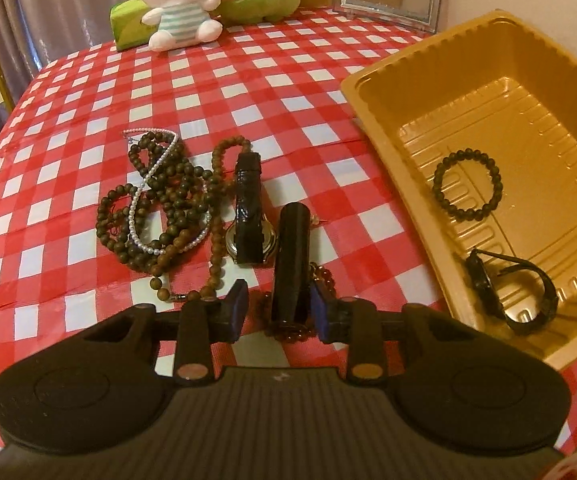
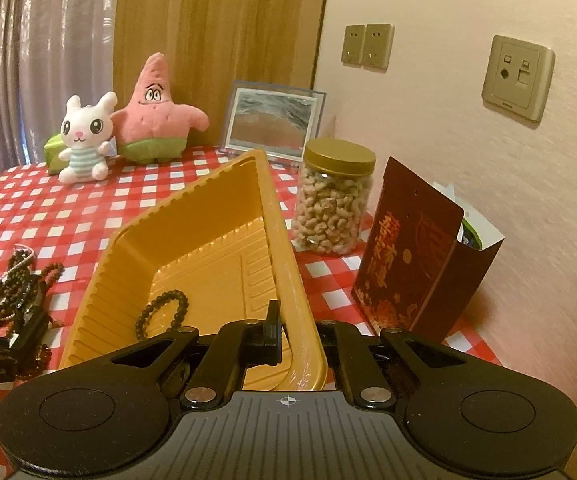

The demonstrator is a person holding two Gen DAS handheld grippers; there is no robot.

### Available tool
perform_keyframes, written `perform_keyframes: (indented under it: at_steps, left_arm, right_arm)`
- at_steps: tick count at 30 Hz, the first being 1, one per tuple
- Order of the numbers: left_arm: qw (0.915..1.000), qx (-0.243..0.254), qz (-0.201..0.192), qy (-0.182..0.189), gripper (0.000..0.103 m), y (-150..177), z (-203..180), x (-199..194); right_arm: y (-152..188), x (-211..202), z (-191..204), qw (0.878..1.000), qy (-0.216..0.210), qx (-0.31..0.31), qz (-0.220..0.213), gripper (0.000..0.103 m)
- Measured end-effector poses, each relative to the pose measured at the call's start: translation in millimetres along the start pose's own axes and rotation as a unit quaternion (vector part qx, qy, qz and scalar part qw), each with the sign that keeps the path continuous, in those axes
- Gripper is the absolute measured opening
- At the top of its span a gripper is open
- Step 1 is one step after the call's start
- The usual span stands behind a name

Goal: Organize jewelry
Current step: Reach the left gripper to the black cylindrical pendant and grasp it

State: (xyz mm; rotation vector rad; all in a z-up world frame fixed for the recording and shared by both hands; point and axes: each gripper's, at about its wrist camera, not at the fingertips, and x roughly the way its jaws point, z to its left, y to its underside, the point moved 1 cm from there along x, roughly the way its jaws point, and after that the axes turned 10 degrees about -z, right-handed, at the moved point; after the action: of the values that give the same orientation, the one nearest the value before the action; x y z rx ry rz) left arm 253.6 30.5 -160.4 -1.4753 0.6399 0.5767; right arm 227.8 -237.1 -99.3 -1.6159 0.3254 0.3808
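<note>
A black watch (image 1: pixel 250 236) lies on the red-checked tablecloth, one strap (image 1: pixel 288 264) running towards me over an amber bead bracelet (image 1: pixel 322 276). My left gripper (image 1: pixel 282 300) straddles that strap. Its right pad (image 1: pixel 320 308) touches the strap and its left pad (image 1: pixel 240 304) stands clear, so it is open. To the left lies a tangle of dark bead strands (image 1: pixel 168 204) with a pearl strand (image 1: pixel 144 188). The yellow tray (image 1: pixel 388 92) holds a dark bead bracelet (image 1: pixel 467 184) and another black watch (image 1: pixel 512 292). My right gripper (image 2: pixel 292 320) is shut on the tray's near wall (image 2: pixel 288 264).
At the table's far side sit a white rabbit plush (image 2: pixel 84 140), a pink starfish plush (image 2: pixel 152 116) and a picture frame (image 2: pixel 272 120). Right of the tray stand a jar of cashews (image 2: pixel 334 200) and a dark red box (image 2: pixel 412 256) by the wall.
</note>
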Motion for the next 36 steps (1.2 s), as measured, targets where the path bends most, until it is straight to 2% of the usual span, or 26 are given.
perform_keyframes:
  at_steps: [1, 16, 20, 24, 29, 36]
  left_arm:
    - [1.0, -0.001, -0.001, 0.003, 0.018, -1, 1, 1]
    - [0.9987, -0.039, -0.029, 0.017, 0.017, -12, 12, -20]
    - [0.9991, -0.036, -0.015, 0.015, 0.018, -10, 11, -18]
    - [0.9988, -0.045, 0.015, 0.014, 0.018, -3, 11, -6]
    - [0.9988, -0.045, 0.011, 0.011, 0.025, -7, 11, -4]
    - [0.9996, -0.02, 0.015, 0.016, 0.025, -13, 7, 8]
  right_arm:
    - [0, 0, 0, 1.0, 0.0, 0.001, 0.001, 0.006]
    - [1, 2, -1, 1.0, -0.004, 0.011, 0.009, 0.006]
    - [2, 2, 0, 1.0, -0.004, 0.012, 0.009, 0.006]
    - [2, 2, 0, 1.0, -0.006, 0.012, 0.01, 0.006]
    - [3, 1, 0, 1.0, -0.008, 0.012, 0.012, 0.006]
    - [3, 1, 0, 1.0, -0.008, 0.013, 0.013, 0.006]
